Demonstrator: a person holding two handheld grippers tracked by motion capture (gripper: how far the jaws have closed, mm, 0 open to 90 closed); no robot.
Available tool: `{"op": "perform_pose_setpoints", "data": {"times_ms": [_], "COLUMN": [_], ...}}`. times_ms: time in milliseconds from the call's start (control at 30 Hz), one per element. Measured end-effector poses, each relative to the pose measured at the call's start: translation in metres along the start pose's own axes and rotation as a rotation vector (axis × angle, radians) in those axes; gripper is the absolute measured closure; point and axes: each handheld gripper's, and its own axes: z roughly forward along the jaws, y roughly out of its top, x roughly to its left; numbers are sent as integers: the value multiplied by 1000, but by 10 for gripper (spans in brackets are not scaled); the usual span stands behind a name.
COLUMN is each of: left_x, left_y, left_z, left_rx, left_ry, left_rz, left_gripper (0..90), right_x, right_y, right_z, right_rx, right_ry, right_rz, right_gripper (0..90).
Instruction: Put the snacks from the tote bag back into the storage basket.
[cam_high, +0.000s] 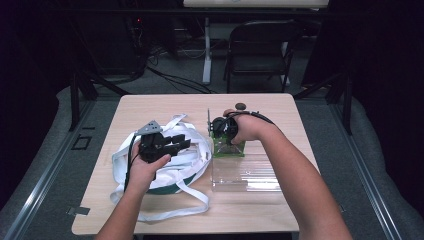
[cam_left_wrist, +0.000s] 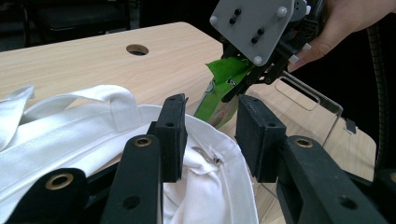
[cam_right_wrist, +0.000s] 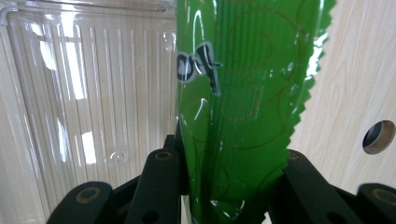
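green packet (cam_right_wrist: 233, 107) stands between the right tool's (cam_high: 222, 131) jaws over the clear bin (cam_high: 245, 172); left tool (cam_left_wrist: 210, 130) gapes empty above the white bag (cam_high: 192, 155).

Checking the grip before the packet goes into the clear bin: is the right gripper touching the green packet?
Touching. In the right gripper view the green packet sits pinched between the right gripper jaws.

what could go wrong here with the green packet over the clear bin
1. The right gripper pinches the green packet by its serrated end alone, so the glossy film could slip out early.
2. The packet hangs at the clear bin's far wall, so it might drop on the table instead of inside.
3. The left gripper rests open over the white bag; its loose straps could snag the jaws.
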Motion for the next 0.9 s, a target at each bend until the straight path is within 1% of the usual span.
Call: {"op": "perform_pose_setpoints", "data": {"times_ms": [133, 200, 333, 400, 500, 567, 667, 833, 867, 900], "left_x": [0, 0, 0, 0, 0, 0, 0, 1, 0, 0], "left_y": [0, 0, 0, 0, 0, 0, 0, 0, 0, 0], "left_z": [0, 0, 0, 0, -1, -1, -1, -1, -1, -1], "left_rx": [-1, -2, -1, -2, -3, -3, -4, -2, -2, -4], "left_ry": [1, 0, 0, 1, 0, 0, -1, -1, 0, -1], "left_rz": [-4, -4, -3, -4, -6, -6, -7, -7, -7, -8], "left_gripper": [631, 631, 631, 631, 631, 631, 631, 631, 631, 630], "right_x": [-2, -2, -3, -3, -3, -3, -4, -3, -3, -3], "right_y": [-1, -2, -2, -2, -3, -3, -3, -4, -4, -4], "right_z": [0, -1, -2, -3, -4, -5, -5, -7, -8, -8], "right_rx": [0, -9, -17, -18, -38, -36, -38, -47, -40, -48], "right_ry": [0, -5, -9, -10, -21, -22, -26, -14, -16, -16], "right_rz": [12, 17, 19, 21, 29, 41, 44, 66, 59, 59], "right_gripper": [700, 689, 665, 642, 609, 588, 551, 508, 501, 493]}}
